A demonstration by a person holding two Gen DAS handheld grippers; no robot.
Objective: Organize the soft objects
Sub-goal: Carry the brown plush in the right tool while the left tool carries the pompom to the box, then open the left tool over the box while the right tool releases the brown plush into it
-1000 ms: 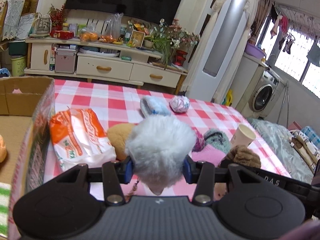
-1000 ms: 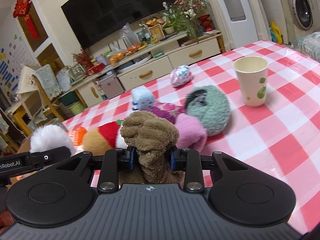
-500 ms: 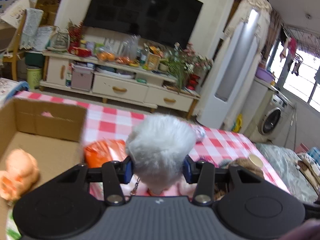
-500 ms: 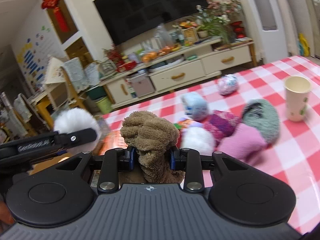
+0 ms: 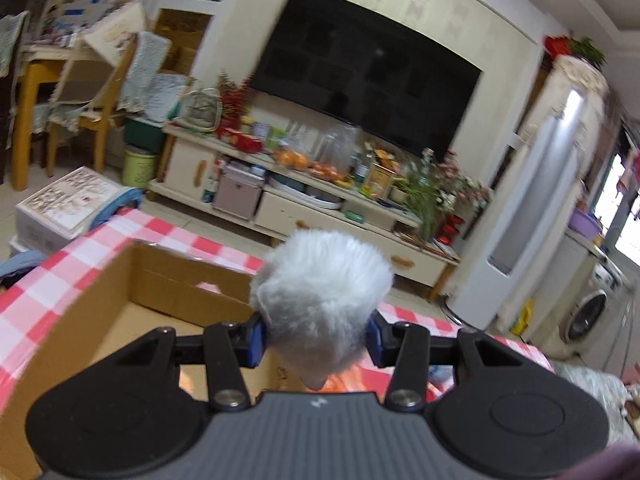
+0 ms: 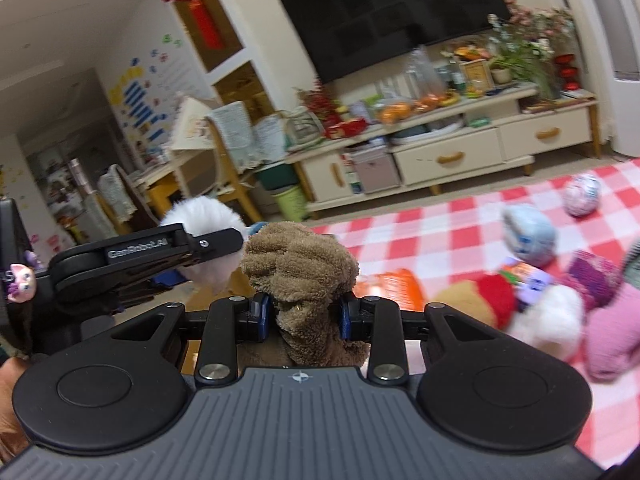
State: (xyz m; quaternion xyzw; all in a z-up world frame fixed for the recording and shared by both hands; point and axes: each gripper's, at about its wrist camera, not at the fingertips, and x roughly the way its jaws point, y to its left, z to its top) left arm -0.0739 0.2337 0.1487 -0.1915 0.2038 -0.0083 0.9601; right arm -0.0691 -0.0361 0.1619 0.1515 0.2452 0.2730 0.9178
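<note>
My left gripper [image 5: 316,340] is shut on a white fluffy ball [image 5: 320,296], held in the air above the open cardboard box [image 5: 176,292] on the checked table. My right gripper [image 6: 304,318] is shut on a brown plush toy [image 6: 300,272]. In the right wrist view the left gripper [image 6: 188,248] with its white fluffy ball [image 6: 200,212] hangs just to the left. Soft toys lie at the right: a pale blue one [image 6: 528,236], a pink one [image 6: 612,336], a purple knit one [image 6: 592,276] and a red and white plush [image 6: 520,312].
An orange packet [image 6: 392,288] lies on the red checked cloth [image 6: 440,220]. A patterned ball [image 6: 582,194] sits further back. Beyond the table stand a TV cabinet [image 5: 304,208], a wooden chair [image 5: 80,92] and a washing machine [image 5: 588,316]. A hand [image 6: 8,400] shows at the left edge.
Both grippers have swung left and risen with their toys still held. The box has come under the left gripper, and the cup and toy pile have slid off to the right.
</note>
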